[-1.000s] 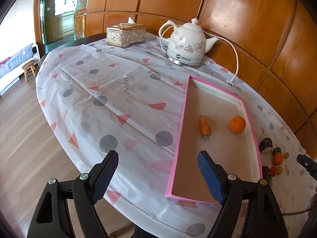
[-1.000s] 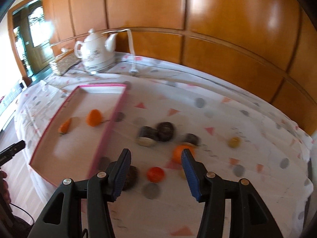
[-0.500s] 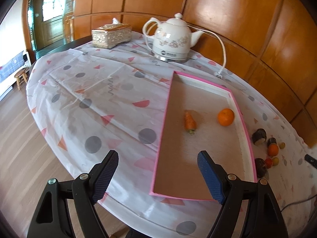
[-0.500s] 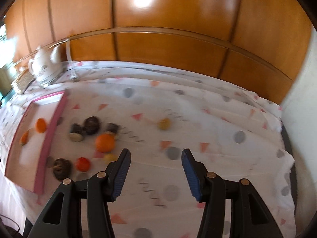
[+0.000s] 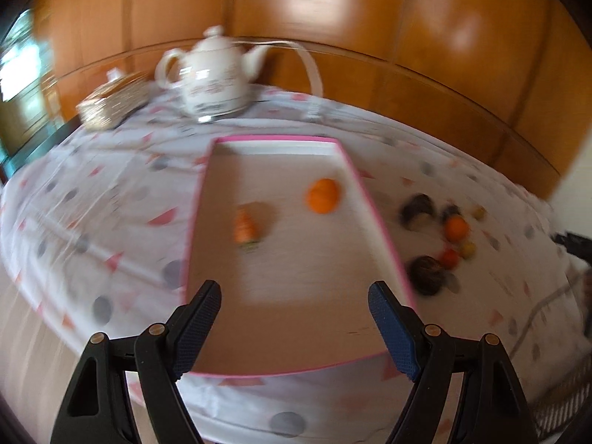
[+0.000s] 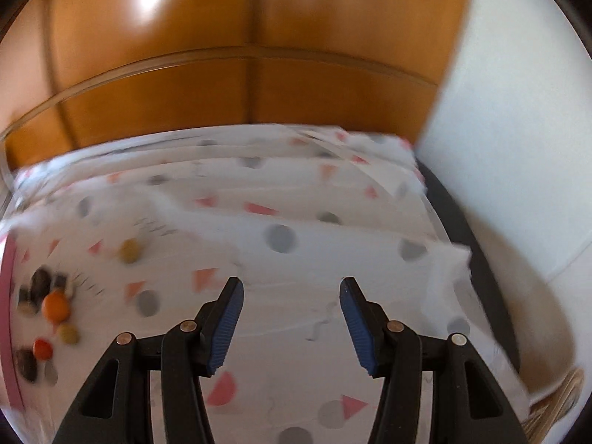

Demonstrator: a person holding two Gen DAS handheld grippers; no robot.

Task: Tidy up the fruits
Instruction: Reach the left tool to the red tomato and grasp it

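Left jaws (image 5: 294,309) wide, empty over pink tray (image 5: 373,203) with orange (image 5: 322,195); right jaws (image 6: 292,305) parted, empty above bare tablecloth (image 6: 296,222).

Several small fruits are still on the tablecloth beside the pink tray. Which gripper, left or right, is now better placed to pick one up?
Probably the right. The loose fruits lie at the left edge of its view, beside the right gripper, which is open and empty. The left gripper, also open, hangs over the pink tray, with the tray wall between it and them.
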